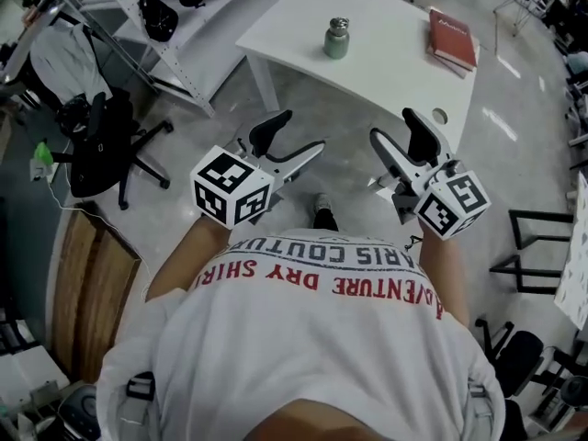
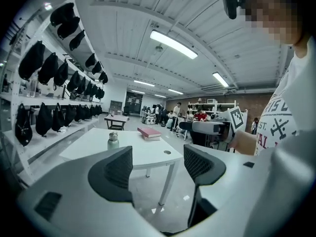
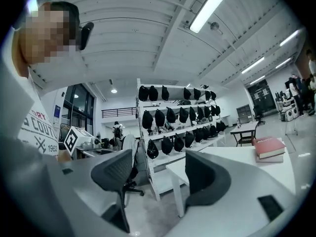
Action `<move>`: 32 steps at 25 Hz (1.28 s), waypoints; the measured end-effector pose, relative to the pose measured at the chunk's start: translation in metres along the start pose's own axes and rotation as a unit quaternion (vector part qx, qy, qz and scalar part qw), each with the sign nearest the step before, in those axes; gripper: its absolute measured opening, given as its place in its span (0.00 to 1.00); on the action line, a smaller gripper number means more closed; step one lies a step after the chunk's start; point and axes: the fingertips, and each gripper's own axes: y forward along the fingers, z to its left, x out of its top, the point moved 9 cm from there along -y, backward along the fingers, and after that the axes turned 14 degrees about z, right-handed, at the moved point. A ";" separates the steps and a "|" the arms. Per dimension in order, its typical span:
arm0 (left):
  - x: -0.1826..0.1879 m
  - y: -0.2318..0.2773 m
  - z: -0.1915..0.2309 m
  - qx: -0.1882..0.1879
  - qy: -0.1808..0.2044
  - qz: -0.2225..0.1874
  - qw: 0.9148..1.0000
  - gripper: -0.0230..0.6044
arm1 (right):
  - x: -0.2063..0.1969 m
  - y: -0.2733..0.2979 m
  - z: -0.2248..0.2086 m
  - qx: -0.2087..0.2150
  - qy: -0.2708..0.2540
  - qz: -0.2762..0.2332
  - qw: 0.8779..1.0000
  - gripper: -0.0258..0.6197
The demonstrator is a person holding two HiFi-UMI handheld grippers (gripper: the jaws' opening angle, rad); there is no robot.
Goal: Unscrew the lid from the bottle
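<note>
The bottle [image 1: 336, 39] is pale green with a metal lid [image 1: 339, 26] seated on its neck. It stands upright on the white table [image 1: 386, 76], toward the far left part of the top in the head view, and nothing touches it. A red book [image 1: 452, 37] lies flat near the table's right edge, well apart from the bottle. A small round hole [image 1: 439, 116] shows in the tabletop by the near right corner.

Both tools are off the table, held over the floor just in front of the person's white T-shirt [image 1: 312, 338]. The left gripper [image 1: 289, 143] points toward the table. Its own view shows the two dark jaws standing wide apart with only air between them (the bottle appears small and distant, just above the left jaw's tip). The right gripper [image 1: 402, 141] sits beside it, near but not touching. Its jaws also stand apart and hold nothing, and the gap between them frames a table leg and bare floor.

Each tool carries its marker cube at the rear — the left cube [image 1: 230, 188] and the right cube [image 1: 452, 205] — close against the shirt.

To the left of the table runs a white shelf rack [image 2: 54, 132] hung with rows of black bags [image 2: 42, 117]. A black office chair [image 1: 101, 145] stands on the floor beside it.
</note>
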 end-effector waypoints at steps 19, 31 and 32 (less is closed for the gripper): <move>0.062 0.184 0.154 0.023 -0.018 0.071 0.997 0.57 | 0.033 0.136 -0.178 0.041 0.016 0.074 0.996 0.53; 0.052 0.246 0.211 0.063 -0.007 0.079 0.995 0.61 | 0.013 0.169 -0.205 0.037 0.026 0.104 0.994 0.53; 0.050 0.252 0.215 0.070 -0.003 0.085 0.994 0.61 | 0.012 0.171 -0.206 0.037 0.026 0.105 0.993 0.53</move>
